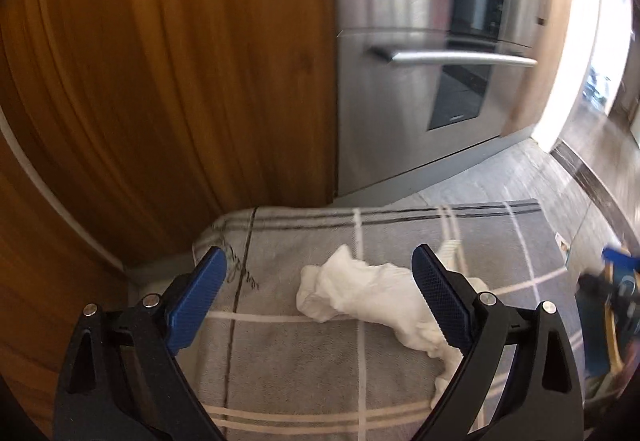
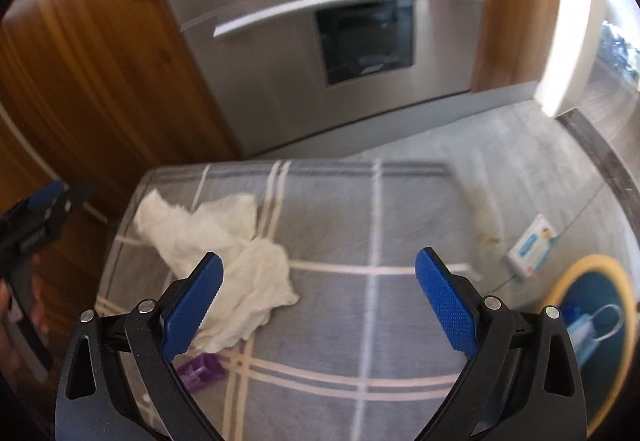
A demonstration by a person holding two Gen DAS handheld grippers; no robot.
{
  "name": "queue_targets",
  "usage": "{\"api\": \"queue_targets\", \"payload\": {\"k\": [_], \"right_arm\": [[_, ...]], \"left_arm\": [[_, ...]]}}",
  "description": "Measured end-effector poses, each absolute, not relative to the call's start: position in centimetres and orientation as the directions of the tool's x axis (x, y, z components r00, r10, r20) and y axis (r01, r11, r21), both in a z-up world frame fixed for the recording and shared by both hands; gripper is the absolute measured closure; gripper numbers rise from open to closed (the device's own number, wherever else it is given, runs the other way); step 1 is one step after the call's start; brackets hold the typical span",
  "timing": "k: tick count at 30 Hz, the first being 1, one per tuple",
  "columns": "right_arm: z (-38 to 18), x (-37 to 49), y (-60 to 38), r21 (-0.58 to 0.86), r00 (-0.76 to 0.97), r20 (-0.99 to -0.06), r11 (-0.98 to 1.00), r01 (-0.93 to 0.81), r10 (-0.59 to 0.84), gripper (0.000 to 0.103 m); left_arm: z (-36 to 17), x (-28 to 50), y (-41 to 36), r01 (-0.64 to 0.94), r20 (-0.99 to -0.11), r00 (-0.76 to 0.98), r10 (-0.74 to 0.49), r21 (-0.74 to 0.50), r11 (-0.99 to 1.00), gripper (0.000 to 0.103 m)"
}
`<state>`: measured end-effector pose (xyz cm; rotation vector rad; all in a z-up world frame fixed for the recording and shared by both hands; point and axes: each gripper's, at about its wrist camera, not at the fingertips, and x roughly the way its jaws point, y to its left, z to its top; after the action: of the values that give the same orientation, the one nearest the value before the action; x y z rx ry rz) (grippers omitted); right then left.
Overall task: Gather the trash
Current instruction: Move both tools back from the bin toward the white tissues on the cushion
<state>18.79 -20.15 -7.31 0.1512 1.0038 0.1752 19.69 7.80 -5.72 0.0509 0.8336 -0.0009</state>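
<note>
A crumpled white paper towel [image 1: 360, 293] lies on a grey checked floor mat [image 1: 304, 373]. My left gripper [image 1: 318, 265] hangs above it, open, with the towel showing between and under its blue fingers. In the right wrist view the same paper towel [image 2: 224, 253] lies left of centre on the mat [image 2: 380, 313]. My right gripper [image 2: 318, 269] is open above bare mat, its left finger [image 2: 192, 305] over the towel's edge. A small purple wrapper [image 2: 202, 367] lies just below the towel. The left gripper [image 2: 40, 209] shows at the far left edge.
A stainless oven [image 1: 420, 53] and wooden cabinet doors [image 1: 160, 81] stand behind the mat. On the floor at right lie a white and blue wipes packet [image 2: 532, 245] and a round bin with a yellow rim [image 2: 592, 269] holding a blue face mask [image 2: 588, 329].
</note>
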Motion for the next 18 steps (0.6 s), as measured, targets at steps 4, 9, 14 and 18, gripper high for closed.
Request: {"api": "queue_targets", "payload": {"k": [4, 9, 14, 18], "right_arm": [[-10.6, 19.3, -17.9, 0.22, 0.45, -0.859, 0.97, -0.108, 0.245, 0.007], [-13.6, 19.4, -15.7, 0.207, 0.378, -0.891, 0.967, -0.15, 0.25, 0.011], [-15.1, 19.6, -14.4, 0.223, 0.333, -0.903, 0.959, -0.173, 0.271, 0.029], [-16.3, 19.4, -13.8, 0.223, 0.29, -0.919, 0.958, -0.178, 0.268, 0.041]], "left_arm": [[-7.9, 21.4, 8.9, -0.015, -0.774, 0.633, 0.008, -0.002, 1.0, 0.011], [-11.4, 22.6, 8.2, -0.014, -0.834, 0.552, -0.001, -0.011, 1.0, 0.015], [-13.5, 23.0, 6.2, 0.052, -0.864, 0.504, 0.006, 0.038, 0.998, 0.019], [-14.6, 23.2, 5.6, 0.081, -0.879, 0.476, 0.021, 0.068, 0.994, 0.032]]}}
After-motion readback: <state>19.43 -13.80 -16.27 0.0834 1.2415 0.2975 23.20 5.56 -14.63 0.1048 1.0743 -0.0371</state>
